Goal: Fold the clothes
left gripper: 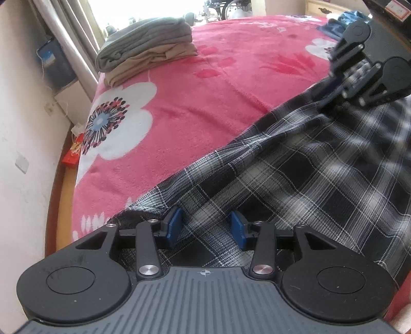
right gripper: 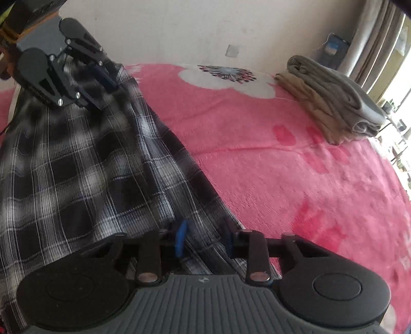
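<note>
Between both open tongs (left [left gripper: 205,227], right [right gripper: 205,237]), plaid garment [left gripper: 295,174], on pink blanket [left gripper: 192,84]

Your bed [left gripper: 205,84] carries a pink floral blanket [right gripper: 295,179]; on it lie the plaid garment [left gripper: 295,174] and a folded stack of grey and beige clothes [left gripper: 146,46], well apart.

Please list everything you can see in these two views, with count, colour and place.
plaid garment: one, black and white, spread between both grippers
folded clothes: two stacked, grey on beige, far side of the bed
blanket: one, pink with white flowers, covering the bed
curtain: grey, by the window
red packet: one, beside the bed near the wall
blue cloth: far edge of the bed
left gripper: black with blue pads, jaws apart over the plaid edge
right gripper: same, jaws apart over the plaid edge
</note>
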